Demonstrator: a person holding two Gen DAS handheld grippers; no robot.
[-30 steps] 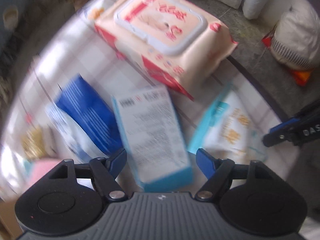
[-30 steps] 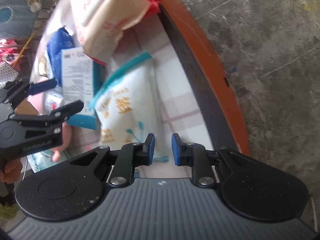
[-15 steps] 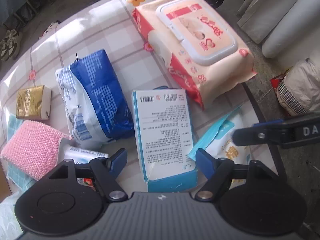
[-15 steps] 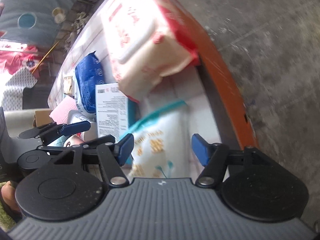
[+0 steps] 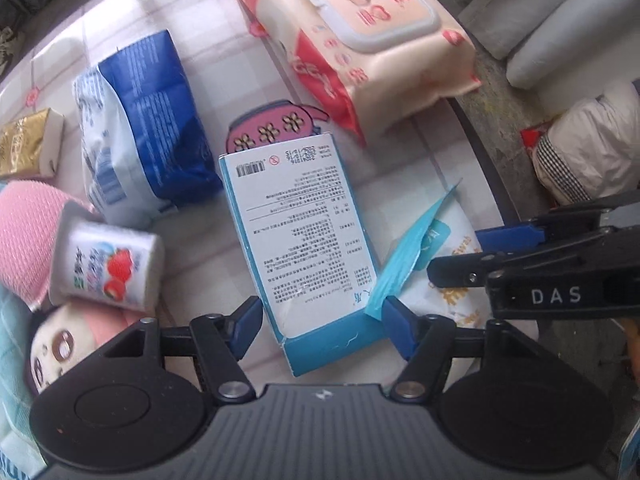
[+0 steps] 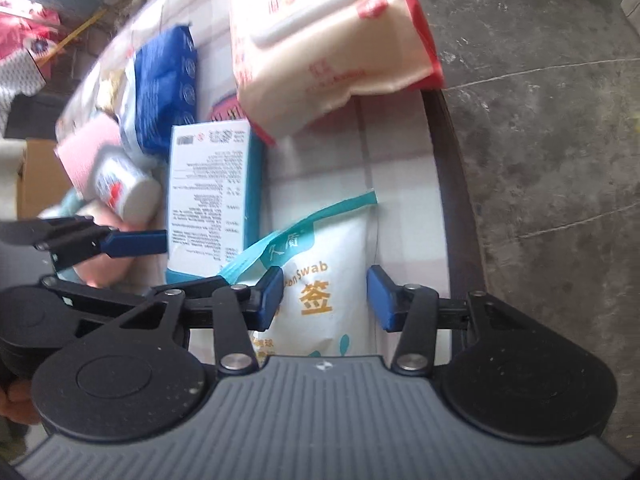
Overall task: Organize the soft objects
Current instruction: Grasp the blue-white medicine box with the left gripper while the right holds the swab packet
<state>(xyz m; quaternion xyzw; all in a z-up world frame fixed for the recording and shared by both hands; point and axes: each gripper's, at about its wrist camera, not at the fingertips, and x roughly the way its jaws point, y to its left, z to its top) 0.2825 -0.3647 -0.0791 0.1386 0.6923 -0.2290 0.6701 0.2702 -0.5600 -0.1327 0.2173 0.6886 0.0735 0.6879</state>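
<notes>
A white and teal box (image 5: 300, 232) lies on the checked tablecloth, and my left gripper (image 5: 322, 320) points straight down over its near end. The jaws are closing with the box between them; the pads stand just off its sides. A white cotton swab bag (image 6: 324, 280) with a teal top lies to the right of the box (image 6: 208, 200), near the table edge. My right gripper (image 6: 326, 296) straddles this bag with its jaws closing, pads close beside it. The right gripper (image 5: 454, 254) also shows in the left wrist view over the bag (image 5: 440, 236).
A large pink wet-wipes pack (image 5: 360, 40) lies beyond the box and overhangs the table's dark rim (image 6: 452, 200). A blue tissue pack (image 5: 148, 120), yogurt cup (image 5: 108, 268), pink sponge (image 5: 24, 232), gold packet (image 5: 24, 144) and plush doll (image 5: 60, 344) crowd the left. Concrete floor lies beyond the rim.
The right jaws went from shut to wide, then narrowed around the swab bag as the gripper came over it. The left gripper sank toward the box and its jaws narrowed.
</notes>
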